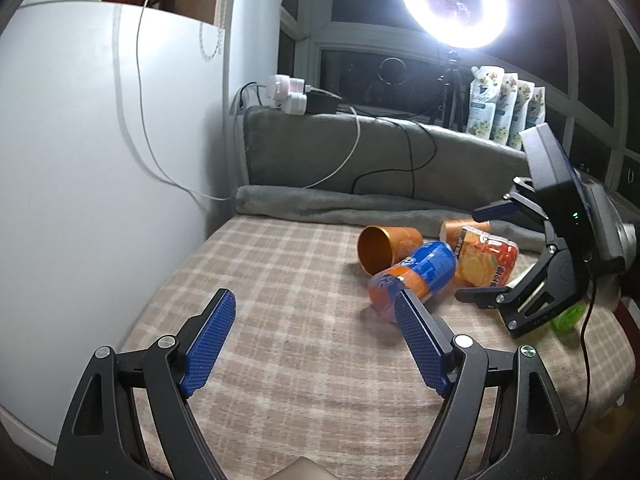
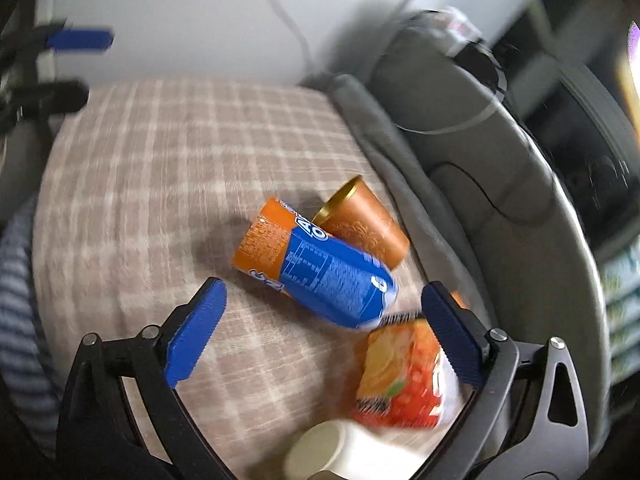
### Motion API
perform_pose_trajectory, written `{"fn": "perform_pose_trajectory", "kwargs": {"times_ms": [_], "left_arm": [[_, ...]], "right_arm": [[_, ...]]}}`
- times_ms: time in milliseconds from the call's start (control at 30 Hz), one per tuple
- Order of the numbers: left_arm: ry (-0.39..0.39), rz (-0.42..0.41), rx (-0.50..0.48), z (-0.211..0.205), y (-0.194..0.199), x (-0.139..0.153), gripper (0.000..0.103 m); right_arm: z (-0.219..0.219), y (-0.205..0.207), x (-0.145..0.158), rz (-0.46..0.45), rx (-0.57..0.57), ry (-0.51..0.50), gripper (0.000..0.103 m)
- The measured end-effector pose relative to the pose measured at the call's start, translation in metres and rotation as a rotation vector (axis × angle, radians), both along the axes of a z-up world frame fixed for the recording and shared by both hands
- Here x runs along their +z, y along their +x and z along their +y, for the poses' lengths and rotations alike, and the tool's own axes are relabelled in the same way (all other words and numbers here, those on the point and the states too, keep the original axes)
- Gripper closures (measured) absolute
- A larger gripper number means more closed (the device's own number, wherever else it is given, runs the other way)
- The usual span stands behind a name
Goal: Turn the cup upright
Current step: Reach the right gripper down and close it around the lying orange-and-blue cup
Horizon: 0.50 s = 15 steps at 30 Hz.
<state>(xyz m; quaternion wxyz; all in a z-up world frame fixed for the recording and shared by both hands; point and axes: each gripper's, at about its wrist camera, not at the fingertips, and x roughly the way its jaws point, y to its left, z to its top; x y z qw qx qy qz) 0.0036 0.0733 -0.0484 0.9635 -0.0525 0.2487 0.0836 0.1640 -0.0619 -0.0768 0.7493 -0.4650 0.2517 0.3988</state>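
An orange-brown cup (image 1: pixel 386 249) lies on its side on the plaid cloth (image 1: pixel 280 280), its mouth facing left toward my left wrist camera; it also shows in the right wrist view (image 2: pixel 366 228). An orange and blue can (image 1: pixel 412 280) (image 2: pixel 320 276) lies against it. My left gripper (image 1: pixel 316 340) is open and empty, short of the can. My right gripper (image 2: pixel 324 332) is open and empty, above the can and the snack packet (image 2: pixel 404 376); it also shows in the left wrist view (image 1: pixel 486 252) at the right.
A second orange cup (image 1: pixel 464 229) lies behind the snack packet (image 1: pixel 486 256). A white cup (image 2: pixel 344 452) sits close under my right gripper. A grey folded blanket (image 1: pixel 360 204) runs along the back. A white wall (image 1: pixel 100 160) stands at the left. A ring light (image 1: pixel 454 0) and pouches (image 1: pixel 504 104) stand behind.
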Motion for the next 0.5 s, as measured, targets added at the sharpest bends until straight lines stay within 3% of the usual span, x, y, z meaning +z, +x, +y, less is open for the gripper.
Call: {"fn": "perform_pose_trajectory", "kwargs": {"times_ms": [333, 500], "left_arm": [[-0.034, 0.048, 0.072, 0.025, 0.012, -0.012, 0.021], [-0.045, 0.060, 0.097, 0.036, 0.017, -0.015, 0.021]], "right_arm": [[0.040, -0.003, -0.035, -0.140, 0.314, -0.340, 0.005], [0.052, 0.003, -0.059, -0.179, 0.384, -0.451, 0.005]]}}
